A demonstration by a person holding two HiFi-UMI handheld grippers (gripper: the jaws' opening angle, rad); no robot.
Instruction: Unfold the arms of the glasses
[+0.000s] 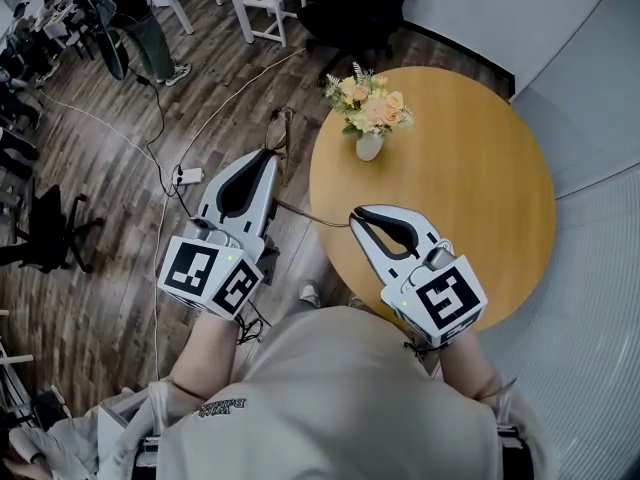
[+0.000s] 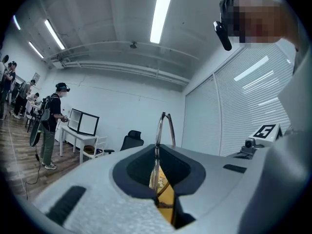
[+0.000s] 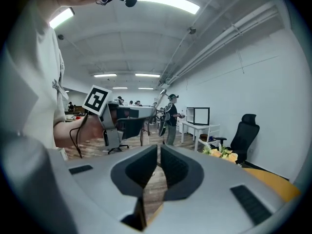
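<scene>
One thin arm seems already swung out. Left gripper [image 1: 270, 155] fingers are clenched on the glasses [image 2: 158, 130], held off the counter's [image 1: 470, 188] left edge. Right gripper [image 1: 356, 215] fingers are pressed together, apparently empty. Next I pinch the remaining arm.

Pale beige T-shirt [image 1: 340, 398] with short sleeves and a small dark print [image 1: 222, 406] on the chest. The left tool [image 1: 268, 154] and right tool [image 1: 356, 214] each have a light grey shell, black padded jaw lining and a rear cube [image 1: 212, 273] bearing black-and-white square markers. Thin black cables [image 1: 252, 326] trail at the wrists.
</scene>
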